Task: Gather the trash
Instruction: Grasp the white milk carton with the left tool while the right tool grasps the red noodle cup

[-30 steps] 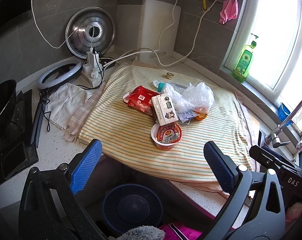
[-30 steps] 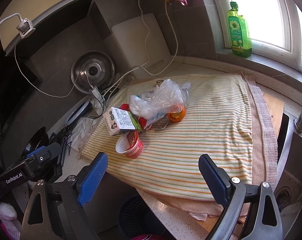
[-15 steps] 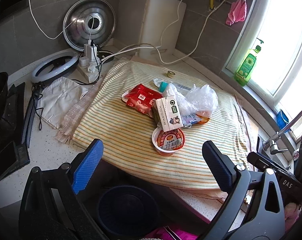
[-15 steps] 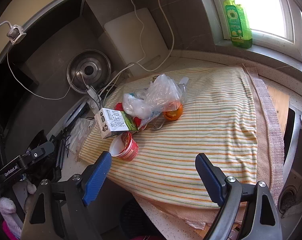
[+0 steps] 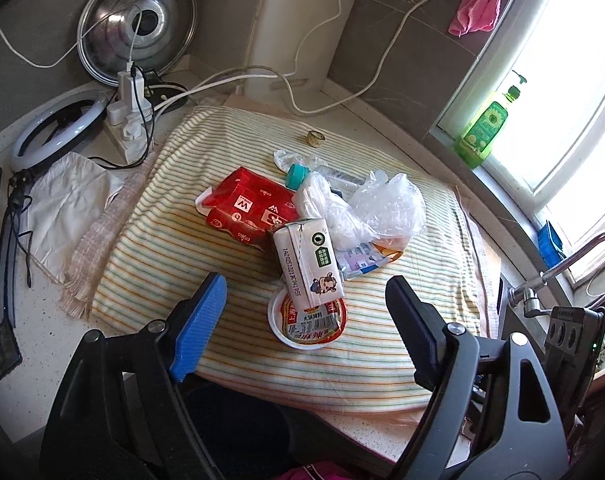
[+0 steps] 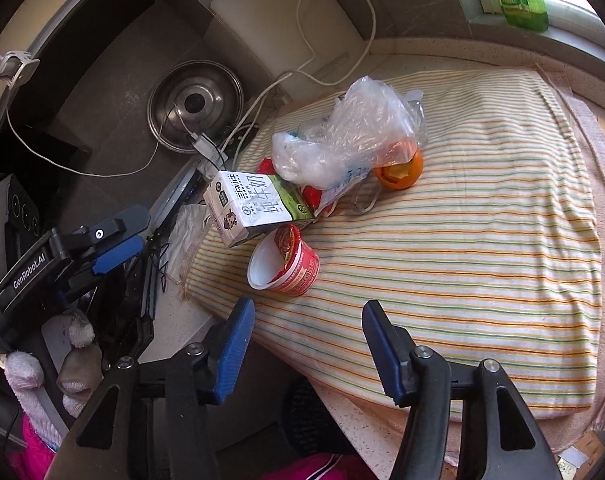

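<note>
Facing you on the bench (image 5: 42,332), a heap of trash lies near the middle of the striped cloth (image 5: 382,360). Nearest your grippers is the red noodle cup (image 5: 308,322), tipped on its side with its white rim and printed lid turned toward the left wrist view. The white milk carton (image 5: 307,266), marked with a green panel and a cartoon cow, lies across the cup's top edge, touching it. Behind the carton sits a red wrapper (image 5: 246,208) with white lettering. To its right, a crumpled clear plastic bag (image 5: 382,208) covers a flattened bottle with a teal cap (image 5: 295,175) and rests against an orange peel (image 6: 400,170), hollowed and open at the front. A small gold bottle cap (image 5: 315,137) lies apart, farther back on the cloth.

Your left gripper (image 5: 302,310) has its fingers spread wide and holds nothing. Your right gripper (image 6: 308,326) is likewise wide apart and empty, hovering over the cloth's near edge.
</note>
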Demonstrator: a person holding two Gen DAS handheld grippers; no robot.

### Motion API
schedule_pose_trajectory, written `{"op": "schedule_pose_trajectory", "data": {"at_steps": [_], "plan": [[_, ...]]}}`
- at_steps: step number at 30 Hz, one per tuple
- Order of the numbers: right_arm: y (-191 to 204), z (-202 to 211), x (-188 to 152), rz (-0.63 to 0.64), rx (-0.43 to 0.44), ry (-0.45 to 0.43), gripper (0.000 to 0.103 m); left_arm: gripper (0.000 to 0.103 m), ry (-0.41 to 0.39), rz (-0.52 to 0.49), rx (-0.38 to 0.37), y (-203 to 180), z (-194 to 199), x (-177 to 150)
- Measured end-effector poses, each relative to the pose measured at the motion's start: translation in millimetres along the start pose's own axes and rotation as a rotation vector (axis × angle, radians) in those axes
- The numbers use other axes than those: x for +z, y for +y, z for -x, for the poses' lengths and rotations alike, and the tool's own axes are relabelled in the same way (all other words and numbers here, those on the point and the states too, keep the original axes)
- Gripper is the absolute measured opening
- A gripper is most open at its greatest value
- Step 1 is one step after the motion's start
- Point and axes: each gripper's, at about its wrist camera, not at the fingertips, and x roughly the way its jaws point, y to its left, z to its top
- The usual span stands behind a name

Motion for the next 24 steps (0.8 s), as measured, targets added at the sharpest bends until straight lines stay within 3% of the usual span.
{"op": "schedule_pose_trajectory", "data": {"at_steps": [13,24], "plan": [[-9.4,-50.8,19.2,-0.112,0.094,0.090,0.050,0.082,0.104,0.035,-0.010,4.4,-52.2,21.5],[-10.3,-94.7,30.3,-0.197,0.116,0.161,0.043,0.059,0.148,0.079,-0.028,13.0,-67.4,21.4]]}}
